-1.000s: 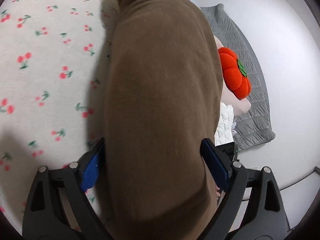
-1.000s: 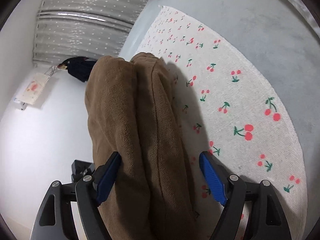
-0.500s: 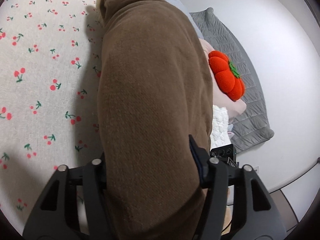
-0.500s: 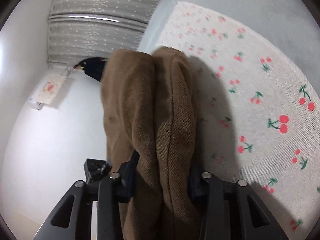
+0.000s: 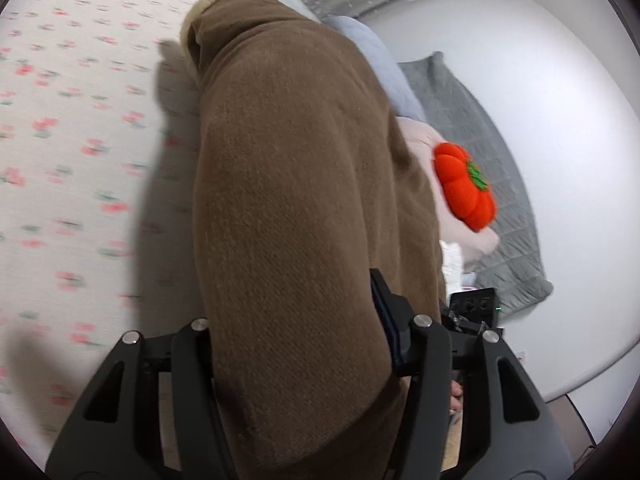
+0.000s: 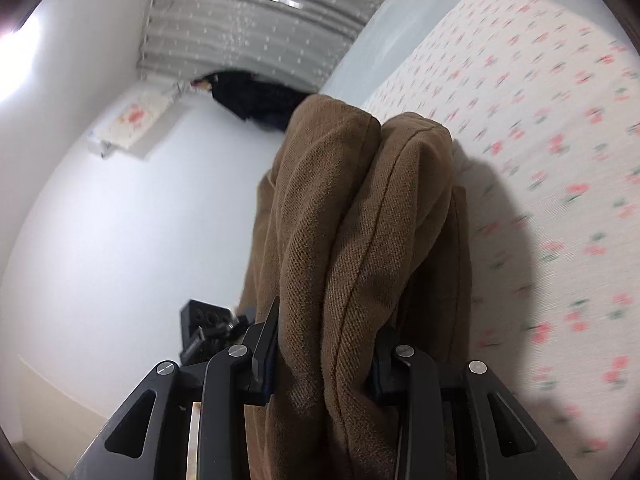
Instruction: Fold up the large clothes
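Note:
A thick brown garment (image 5: pixel 296 184) with a cream fleece edge at its far end fills the middle of the left wrist view. My left gripper (image 5: pixel 296 344) is shut on its near end; the left finger is hidden by cloth. In the right wrist view the same brown garment (image 6: pixel 352 216) hangs in two bunched folds. My right gripper (image 6: pixel 324 344) is shut on it. The garment is held above a white cherry-print sheet (image 5: pixel 72 128), which also shows in the right wrist view (image 6: pixel 560 160).
An orange pumpkin cushion (image 5: pixel 464 184) lies on a pink pillow and a grey quilted blanket (image 5: pixel 504 200) by the white wall. A black device (image 5: pixel 474 304) sits below them. A dotted curtain (image 6: pixel 256 28) and dark hanging clothes (image 6: pixel 256 96) are at the far wall.
Both grippers closed from open onto the brown garment and lifted it off the sheet. Both views tilted up toward the walls, with motion blur on the sheet.

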The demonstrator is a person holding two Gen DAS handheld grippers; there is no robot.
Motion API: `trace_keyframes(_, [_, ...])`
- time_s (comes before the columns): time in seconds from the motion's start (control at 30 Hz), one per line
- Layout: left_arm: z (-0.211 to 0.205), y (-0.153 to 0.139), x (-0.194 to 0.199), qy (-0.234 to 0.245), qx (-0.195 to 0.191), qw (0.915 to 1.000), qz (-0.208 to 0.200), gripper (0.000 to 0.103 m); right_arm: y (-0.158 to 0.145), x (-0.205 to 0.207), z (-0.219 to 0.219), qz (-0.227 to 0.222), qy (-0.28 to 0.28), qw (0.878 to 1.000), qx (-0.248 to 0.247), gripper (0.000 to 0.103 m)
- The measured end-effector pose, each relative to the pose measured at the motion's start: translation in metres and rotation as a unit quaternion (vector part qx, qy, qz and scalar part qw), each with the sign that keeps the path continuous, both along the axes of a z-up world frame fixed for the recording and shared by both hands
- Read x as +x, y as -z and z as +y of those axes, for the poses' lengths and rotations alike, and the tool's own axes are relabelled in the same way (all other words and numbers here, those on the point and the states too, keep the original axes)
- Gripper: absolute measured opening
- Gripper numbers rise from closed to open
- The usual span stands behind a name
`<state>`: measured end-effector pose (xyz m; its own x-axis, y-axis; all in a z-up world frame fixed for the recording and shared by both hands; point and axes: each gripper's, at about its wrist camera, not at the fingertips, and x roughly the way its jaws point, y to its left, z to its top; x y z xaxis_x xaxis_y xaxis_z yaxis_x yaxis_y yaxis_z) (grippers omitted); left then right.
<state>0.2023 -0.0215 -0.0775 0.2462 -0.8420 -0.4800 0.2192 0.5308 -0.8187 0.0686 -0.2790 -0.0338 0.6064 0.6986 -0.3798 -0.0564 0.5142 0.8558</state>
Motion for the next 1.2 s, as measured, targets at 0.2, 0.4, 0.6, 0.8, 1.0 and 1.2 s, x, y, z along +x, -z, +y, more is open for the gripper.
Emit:
trace_keyframes(0.2, [0.006, 0.027, -0.001, -0.018, 0.057, 0.9982, -0.006, 0.081, 0.012, 0.007, 0.029, 0.056, 0.015, 0.990, -0.127, 0.049])
trace_keyframes(0.4, [0.013, -0.014, -0.041, -0.084, 0.152, 0.9820, -0.074, 0.081, 0.000, -0.016, 0.024, 0.058, 0.053, 0.985, -0.153, 0.061])
trace_keyframes(0.6, [0.007, -0.072, -0.110, -0.085, 0.142, 0.9672, -0.193, 0.081, -0.074, -0.081, 0.035, -0.089, 0.120, 0.959, -0.242, 0.061])
trace_keyframes(0.8, [-0.043, -0.060, -0.145, 0.004, 0.180, 0.9598, -0.215, 0.073, -0.080, -0.095, 0.074, -0.123, 0.062, 0.945, -0.297, 0.061])
trace_keyframes(1.0, [-0.058, -0.039, -0.179, 0.025, 0.233, 0.9356, -0.264, 0.073, -0.024, -0.088, 0.077, -0.022, 0.014, 0.932, -0.361, 0.057])
trace_keyframes(1.2, [-0.066, -0.041, -0.221, 0.032, 0.281, 0.9078, -0.309, 0.073, -0.011, -0.111, 0.042, 0.005, 0.000, 0.954, -0.301, 0.057])
